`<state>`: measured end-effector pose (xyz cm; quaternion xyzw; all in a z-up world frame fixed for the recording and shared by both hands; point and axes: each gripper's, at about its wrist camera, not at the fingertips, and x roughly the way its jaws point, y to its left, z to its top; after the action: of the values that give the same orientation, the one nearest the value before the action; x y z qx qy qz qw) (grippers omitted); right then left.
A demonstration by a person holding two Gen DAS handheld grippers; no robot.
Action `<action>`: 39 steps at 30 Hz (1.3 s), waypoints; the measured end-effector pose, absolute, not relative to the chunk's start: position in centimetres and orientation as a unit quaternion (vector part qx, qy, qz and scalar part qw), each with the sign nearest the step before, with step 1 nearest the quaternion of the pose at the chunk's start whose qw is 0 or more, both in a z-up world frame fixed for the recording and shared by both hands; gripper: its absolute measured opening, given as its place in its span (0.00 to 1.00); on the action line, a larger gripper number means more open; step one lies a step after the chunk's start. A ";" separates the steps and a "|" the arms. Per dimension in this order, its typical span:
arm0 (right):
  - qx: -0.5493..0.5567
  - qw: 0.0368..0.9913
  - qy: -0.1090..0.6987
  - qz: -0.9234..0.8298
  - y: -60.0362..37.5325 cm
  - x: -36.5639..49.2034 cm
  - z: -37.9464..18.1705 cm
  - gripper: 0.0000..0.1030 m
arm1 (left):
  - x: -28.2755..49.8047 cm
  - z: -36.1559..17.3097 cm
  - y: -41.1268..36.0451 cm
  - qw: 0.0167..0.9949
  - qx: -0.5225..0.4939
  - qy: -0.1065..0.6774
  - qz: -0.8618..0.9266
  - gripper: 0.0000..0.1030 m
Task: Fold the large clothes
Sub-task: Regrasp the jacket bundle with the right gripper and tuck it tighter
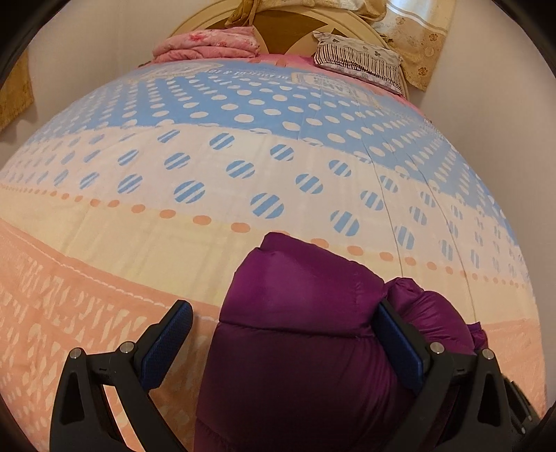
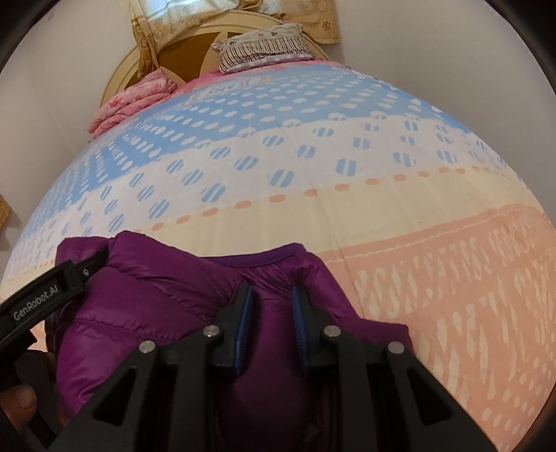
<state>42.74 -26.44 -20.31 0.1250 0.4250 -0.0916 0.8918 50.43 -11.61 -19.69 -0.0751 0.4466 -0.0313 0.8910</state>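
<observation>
Lying bunched on the near part of the bed, one purple puffer jacket [image 2: 146, 302] is the only garment being handled. Its quilted panels puff up in rounded folds, and a darker trimmed edge, probably the neckline, shows at its far side in the right wrist view.

The right gripper [image 2: 270, 313] has its two blue-padded fingers drawn close together with a ridge of the jacket's fabric pinched between them. The left gripper [image 1: 285, 333] stands spread wide: its right finger presses against the side of the jacket's bulge, while its left finger hangs clear over the sheet, so the jacket sits between the fingers without being squeezed. In the right wrist view the left gripper's black body, lettered "GenRobot.AI", crosses the jacket's left edge.

Under the jacket is one bedsheet [image 1: 139, 243] with bands of blue with white dots, white with striped blue dots, cream, and peach. At the head of the bed lie one folded pink quilt [image 1: 208, 43] and one striped pillow [image 1: 358, 57], set against one rounded cream headboard [image 1: 288, 24]. Yellow floral curtains [image 2: 312, 17] hang behind.

The jacket's near part is cut off by the lower frame edge and covered by the gripper bodies, so its sleeves and full outline cannot be made out. The print on the sheet's far end is too small to read.
</observation>
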 end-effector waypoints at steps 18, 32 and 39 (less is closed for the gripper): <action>0.107 0.891 0.430 -0.101 -26.3 43.4 -20.7 0.23 | 50.6 -19.8 -12.1 0.897 -0.047 0.439 -0.019 0.99; 0.130 0.890 0.429 -0.081 -27.0 42.7 -20.2 0.26 | 48.7 -18.1 -10.8 0.888 -0.063 0.453 -0.052 0.99; 0.084 0.918 0.377 -0.091 -25.7 35.8 -17.1 0.77 | 40.5 -15.7 -9.7 0.905 -0.003 0.411 -0.107 0.99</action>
<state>35.84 -25.68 -17.07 0.0842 0.3775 -0.0908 0.9177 40.53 -9.68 -15.73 -0.0033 0.4113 -0.1066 0.9052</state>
